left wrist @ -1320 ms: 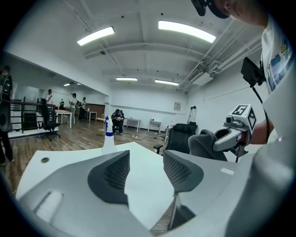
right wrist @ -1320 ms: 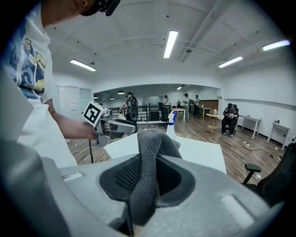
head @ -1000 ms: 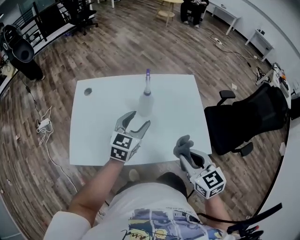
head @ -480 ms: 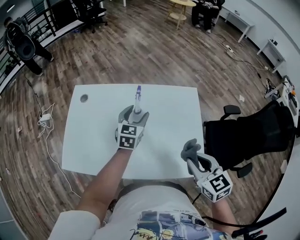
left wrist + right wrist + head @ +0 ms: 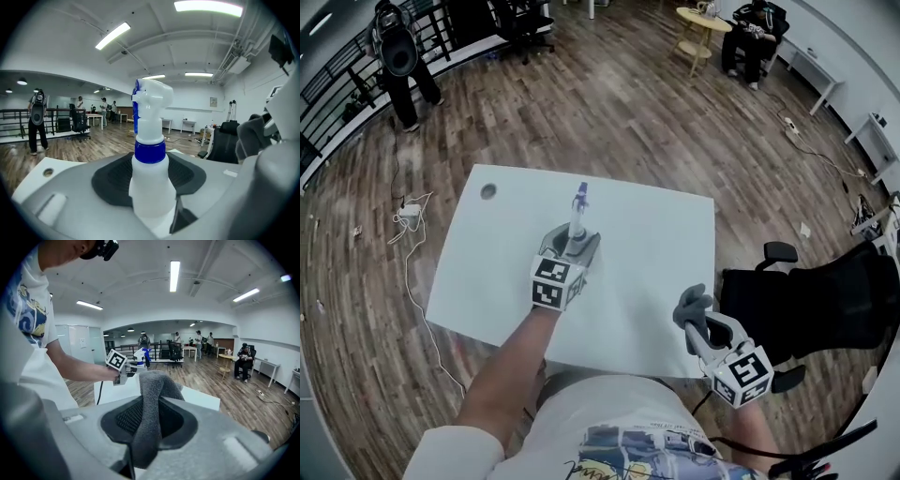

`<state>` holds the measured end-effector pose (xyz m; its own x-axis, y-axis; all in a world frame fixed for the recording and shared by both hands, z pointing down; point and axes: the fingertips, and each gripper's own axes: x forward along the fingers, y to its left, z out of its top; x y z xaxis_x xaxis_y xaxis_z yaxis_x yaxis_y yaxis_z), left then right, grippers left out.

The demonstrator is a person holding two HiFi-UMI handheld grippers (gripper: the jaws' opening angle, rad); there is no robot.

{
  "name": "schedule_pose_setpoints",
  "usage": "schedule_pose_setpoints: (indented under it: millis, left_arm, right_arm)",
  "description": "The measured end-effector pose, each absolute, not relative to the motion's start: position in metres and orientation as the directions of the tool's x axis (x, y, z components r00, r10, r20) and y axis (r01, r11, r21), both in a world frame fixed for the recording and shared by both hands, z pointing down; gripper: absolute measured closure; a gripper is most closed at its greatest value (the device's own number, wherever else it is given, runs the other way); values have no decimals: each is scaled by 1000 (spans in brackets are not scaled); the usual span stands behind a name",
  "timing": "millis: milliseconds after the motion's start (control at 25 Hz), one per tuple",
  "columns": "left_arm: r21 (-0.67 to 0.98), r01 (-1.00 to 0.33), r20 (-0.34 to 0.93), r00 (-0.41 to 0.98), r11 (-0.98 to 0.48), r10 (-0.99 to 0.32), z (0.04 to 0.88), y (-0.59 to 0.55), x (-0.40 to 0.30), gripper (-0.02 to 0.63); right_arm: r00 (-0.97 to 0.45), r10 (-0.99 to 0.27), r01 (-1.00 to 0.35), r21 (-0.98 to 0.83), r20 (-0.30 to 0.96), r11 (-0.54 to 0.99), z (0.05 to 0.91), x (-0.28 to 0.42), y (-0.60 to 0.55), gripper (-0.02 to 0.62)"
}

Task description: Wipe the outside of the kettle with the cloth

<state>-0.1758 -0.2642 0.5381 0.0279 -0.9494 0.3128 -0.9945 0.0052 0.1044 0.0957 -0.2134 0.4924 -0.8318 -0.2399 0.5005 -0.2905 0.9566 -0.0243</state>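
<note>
No kettle is in view; a white spray bottle (image 5: 577, 217) with a blue collar and nozzle stands upright near the middle of the white table (image 5: 652, 239). My left gripper (image 5: 572, 242) has it between its jaws, which have just been closing and now sit against its body (image 5: 149, 187). My right gripper (image 5: 697, 317) hangs off the table's near right corner, shut on a grey cloth (image 5: 688, 302) that sticks up between the pads (image 5: 151, 404). The right gripper view shows the left gripper (image 5: 125, 368) and bottle (image 5: 142, 354) ahead to the left.
A black office chair (image 5: 811, 305) stands close to the right of the table. A round hole (image 5: 488, 191) marks the table's far left corner. A cable and plug (image 5: 411, 212) lie on the wooden floor at the left. People stand and sit far across the room.
My left gripper went forward from the near side of the table to the bottle and its wide jaws came in around it. The right gripper drifted a little, still holding the cloth.
</note>
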Motion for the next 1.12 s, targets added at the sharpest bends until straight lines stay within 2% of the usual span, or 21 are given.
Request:
schedule_pose_setpoints:
  millis: [280,600,880,1120]
  left_arm:
    - [218,-968,234,177,-126,-956,453,-200,-156,394]
    - [247,-933,208,316,-263,-926,402,-159,-125,394]
    - [297,-889,121,396,-348,-910,382,-146,-116,394]
    - [320,-880,51,385,-350,-921,365,-119,-134,396]
  right_arm:
    - [-912,-89,-99,-5,401,995,447,25,-196,515]
    - [-965,105,117,36,239,992,378,-62,-171,515]
    - [-965,194,200,16,176,980,360,-94,-151,515]
    - [-965,211,215,8,155,977,368,-103,-121,515]
